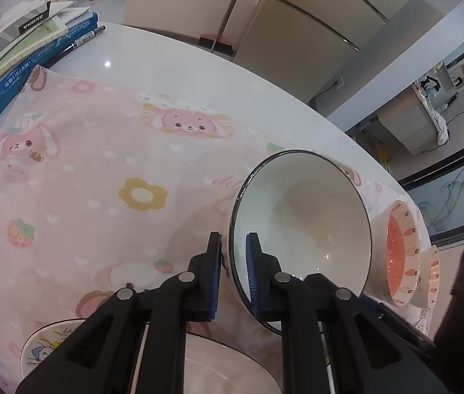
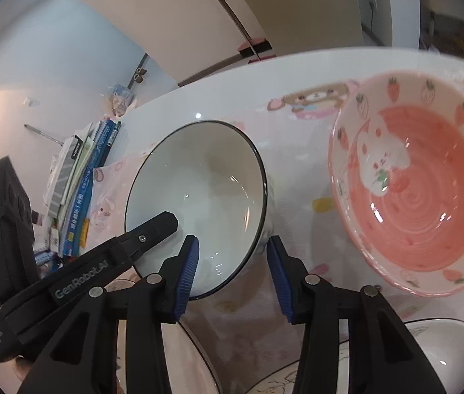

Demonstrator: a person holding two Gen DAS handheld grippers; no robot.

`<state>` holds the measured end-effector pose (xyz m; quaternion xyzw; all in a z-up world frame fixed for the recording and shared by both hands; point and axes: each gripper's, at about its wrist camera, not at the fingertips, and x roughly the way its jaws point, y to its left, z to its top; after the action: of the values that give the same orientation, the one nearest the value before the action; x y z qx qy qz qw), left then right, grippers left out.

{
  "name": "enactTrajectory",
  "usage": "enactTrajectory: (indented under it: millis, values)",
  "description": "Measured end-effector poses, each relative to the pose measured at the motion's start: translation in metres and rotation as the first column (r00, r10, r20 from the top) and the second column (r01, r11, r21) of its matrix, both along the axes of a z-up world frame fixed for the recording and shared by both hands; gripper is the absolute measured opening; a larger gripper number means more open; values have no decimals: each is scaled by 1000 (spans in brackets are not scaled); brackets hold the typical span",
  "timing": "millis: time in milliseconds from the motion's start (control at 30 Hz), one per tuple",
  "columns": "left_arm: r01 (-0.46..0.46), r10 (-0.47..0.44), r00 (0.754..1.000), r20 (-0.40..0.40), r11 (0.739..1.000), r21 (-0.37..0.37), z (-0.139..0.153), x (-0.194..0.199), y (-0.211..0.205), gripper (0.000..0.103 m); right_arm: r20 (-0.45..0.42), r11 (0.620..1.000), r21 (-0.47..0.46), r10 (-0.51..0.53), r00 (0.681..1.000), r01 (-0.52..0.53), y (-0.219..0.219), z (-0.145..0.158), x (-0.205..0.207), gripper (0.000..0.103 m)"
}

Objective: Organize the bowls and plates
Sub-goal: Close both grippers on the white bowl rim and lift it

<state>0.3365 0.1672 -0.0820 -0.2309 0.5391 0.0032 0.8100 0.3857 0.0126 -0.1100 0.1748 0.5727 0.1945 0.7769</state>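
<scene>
While both grippers point down at the table (image 1: 199, 55), plates lie closest to the cameras: a white plate (image 1: 219, 361) under the left gripper (image 1: 234, 274), and a small drawn-on plate (image 1: 39, 349) to its left. The left gripper's blue pads are closed on the near rim of the white bowl (image 1: 304, 216), one pad outside the wall and one inside. That bowl has a dark rim and sits on the pink cloth (image 1: 100, 164), tipped toward the camera.

The right gripper (image 2: 233, 274) straddles the same bowl's (image 2: 199, 190) rim on its other side: the left pad is inside the bowl, the right pad outside, just beside the wall with a sliver of cloth showing between. Whether its pads press the bowl I cannot tell. The left gripper's finger (image 2: 153, 229) reaches over the bowl's rim from the left.

Right of the white bowl stands the pink strawberry bowl (image 2: 422, 197), apart from it. Farther off, books (image 1: 18, 65) are stacked at the table's edge.
</scene>
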Motion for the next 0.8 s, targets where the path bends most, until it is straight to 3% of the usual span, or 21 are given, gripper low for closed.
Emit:
enactTrajectory:
  millis: [167,367,533,800]
  values:
    - [-9,9,1000,5,999,-38,1,-2,5,13,-91,989,141,-32,995,44,-14,-19,6,37]
    - [-7,7,1000,-4,999,-42,5,-4,12,12,-84,994,104,-12,996,21,-10,-12,3,36]
    - [3,-2,999,35,999,-34,22,-7,9,12,-40,994,110,-4,999,8,-14,7,1,36]
    - [17,-13,988,153,1000,-24,63,-23,8,11,53,980,200,-13,999,2,-37,53,-10,36]
